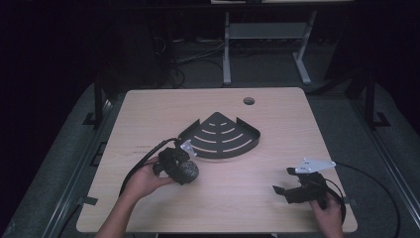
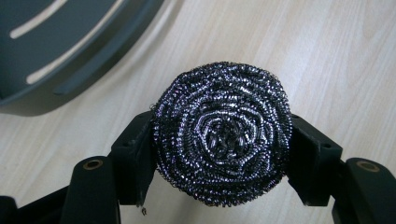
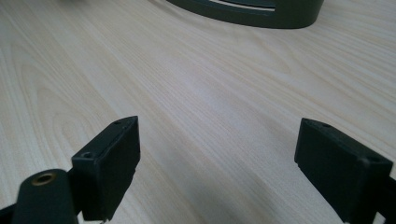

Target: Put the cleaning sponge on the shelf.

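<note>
A round steel-wool scourer [image 2: 223, 136] is clamped between the two black jaws of my left gripper [image 2: 219, 154], which is shut on it. In the high view that gripper [image 1: 185, 171] holds the scourer [image 1: 188, 171] just above the table, in front of the near left corner of a black fan-shaped slotted rack [image 1: 220, 135]. The rack's curved rim [image 2: 70, 70] appears at the upper left of the left gripper view. My right gripper [image 1: 285, 184] rests low at the table's front right, jaws wide apart with bare wood between them [image 3: 217, 158].
The light wooden table [image 1: 148, 114] has a round cable hole [image 1: 248, 101] near its back edge. Cables trail from both grippers off the front corners. A white desk frame [image 1: 262, 39] stands on the dark floor behind. The rack's wall [image 3: 261, 14] is far ahead of the right gripper.
</note>
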